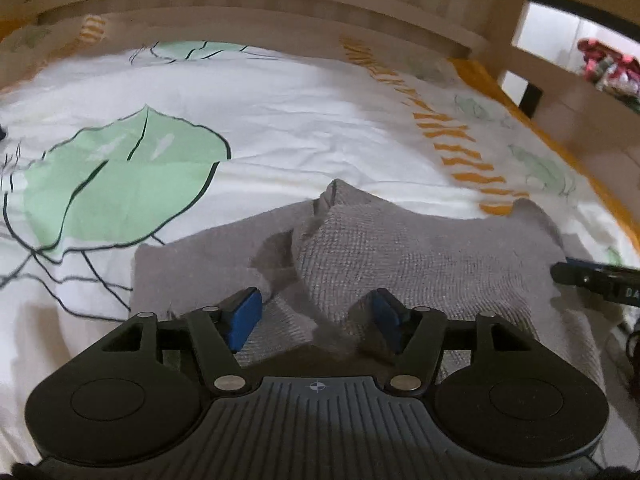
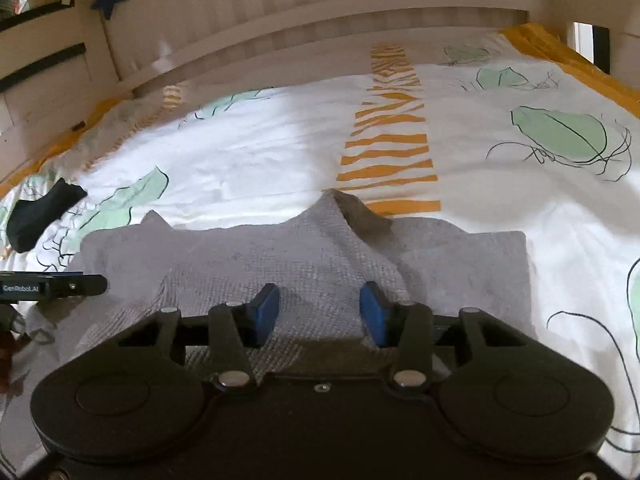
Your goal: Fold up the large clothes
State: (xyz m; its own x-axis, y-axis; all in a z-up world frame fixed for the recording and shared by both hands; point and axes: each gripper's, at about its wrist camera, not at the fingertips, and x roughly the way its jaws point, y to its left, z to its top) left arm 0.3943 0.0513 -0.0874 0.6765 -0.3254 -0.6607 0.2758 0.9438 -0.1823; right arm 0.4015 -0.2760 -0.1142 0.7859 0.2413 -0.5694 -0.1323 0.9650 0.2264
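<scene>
Your left gripper has its blue pads part-open, a raised ridge of the grey knit garment between them, not pinched. Your right gripper is the same: jaws apart, cloth under them, nothing clamped. The garment lies rumpled on the leaf-print bed cover. A dark sock lies off to the left.

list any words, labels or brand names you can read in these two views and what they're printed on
"GenRobot.AI": white print on the black body of the left gripper, seen at the left edge of the right wrist view.
"DA": white letters, cut off by the frame edge, on the black body of the right gripper in the left wrist view; the rest is not readable.
No text shows on the grey knitted garment or the white leaf-printed bed cover.
</scene>
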